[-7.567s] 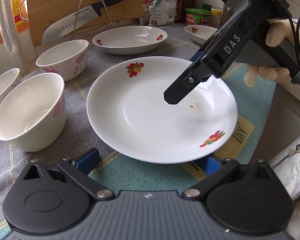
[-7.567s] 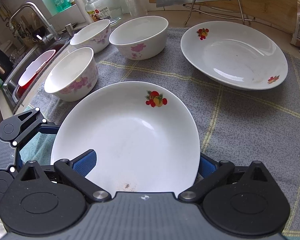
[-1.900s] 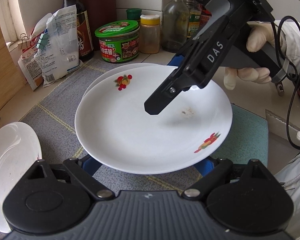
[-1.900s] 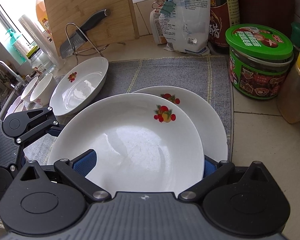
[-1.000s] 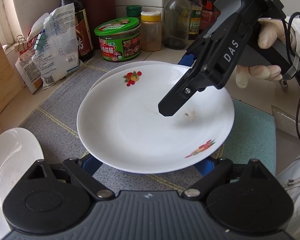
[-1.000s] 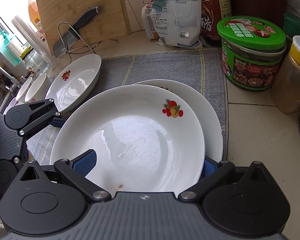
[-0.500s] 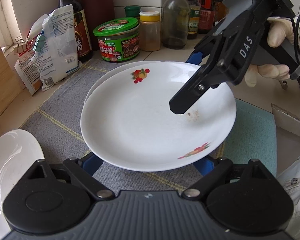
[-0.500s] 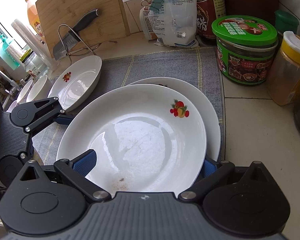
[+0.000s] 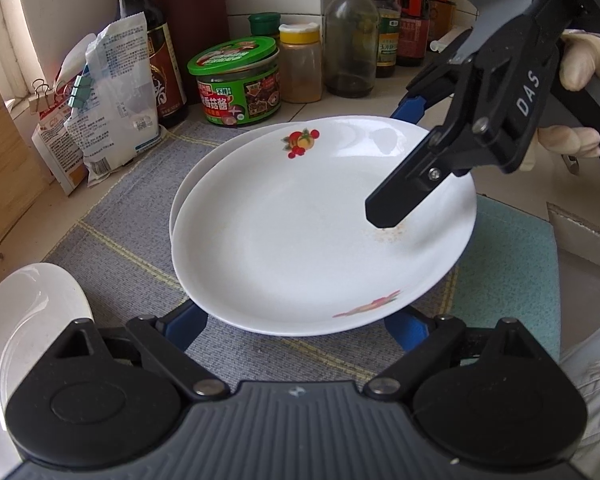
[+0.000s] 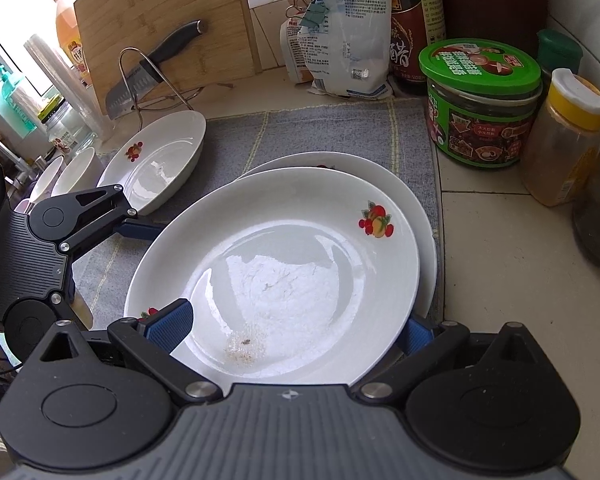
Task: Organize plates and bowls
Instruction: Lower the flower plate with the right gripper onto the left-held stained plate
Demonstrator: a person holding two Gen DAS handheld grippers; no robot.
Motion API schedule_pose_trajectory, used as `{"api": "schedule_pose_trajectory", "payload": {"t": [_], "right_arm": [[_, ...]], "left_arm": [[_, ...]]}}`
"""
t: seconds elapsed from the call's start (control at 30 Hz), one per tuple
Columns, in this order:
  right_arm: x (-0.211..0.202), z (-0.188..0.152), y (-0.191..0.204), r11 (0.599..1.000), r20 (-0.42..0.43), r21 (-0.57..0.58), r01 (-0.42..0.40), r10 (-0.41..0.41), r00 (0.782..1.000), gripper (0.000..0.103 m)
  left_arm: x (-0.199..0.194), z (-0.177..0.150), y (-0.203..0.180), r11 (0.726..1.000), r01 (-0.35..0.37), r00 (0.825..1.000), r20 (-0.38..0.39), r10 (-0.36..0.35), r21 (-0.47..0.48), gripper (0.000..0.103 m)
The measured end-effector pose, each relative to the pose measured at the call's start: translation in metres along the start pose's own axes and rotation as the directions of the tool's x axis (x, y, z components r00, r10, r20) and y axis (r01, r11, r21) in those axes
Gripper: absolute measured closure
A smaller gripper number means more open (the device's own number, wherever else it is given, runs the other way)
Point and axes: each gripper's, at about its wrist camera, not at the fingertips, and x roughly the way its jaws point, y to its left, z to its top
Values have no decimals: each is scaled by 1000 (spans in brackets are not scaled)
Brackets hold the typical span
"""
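While the fruit-patterned plate (image 9: 320,232) hovers just above a matching plate (image 10: 426,216) on the grey mat (image 9: 140,208), stacking looks like the step in hand. Both grippers carry it: the left gripper (image 9: 296,326) cradles its near rim on spread fingers, the right gripper (image 10: 296,330) straddles the opposite rim, one finger above, one beneath. Next it needs lowering level and centred, then letting go.

green-lidded jar (image 10: 480,104) and bottles (image 9: 346,36) crowd behind stacked plates (image 10: 276,264), bare counter (image 10: 500,260) beside
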Motion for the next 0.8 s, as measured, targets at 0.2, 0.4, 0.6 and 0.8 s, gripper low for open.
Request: {"api": "schedule_pose_trajectory", "payload": {"t": [0.2, 0.4, 0.6, 0.8], "right_arm": [[-4, -2, 3, 1000, -1, -4, 17, -17, 1000, 0], [-6, -5, 5, 999, -2, -9, 32, -32, 999, 0], [-8, -7, 7, 999, -6, -15, 46, -46, 999, 0], [-8, -9, 10, 998, -9, -25, 54, -54, 999, 0]], "left_arm": [[-1, -1, -1, 1000, -4, 1000, 9, 4, -3, 8], [-3, -1, -2, 1000, -5, 1000, 15, 5, -8, 8], [-5, -1, -3, 1000, -5, 1000, 20, 6, -9, 8], [-5, 0, -3, 1000, -4, 1000, 22, 5, -9, 8]]}}
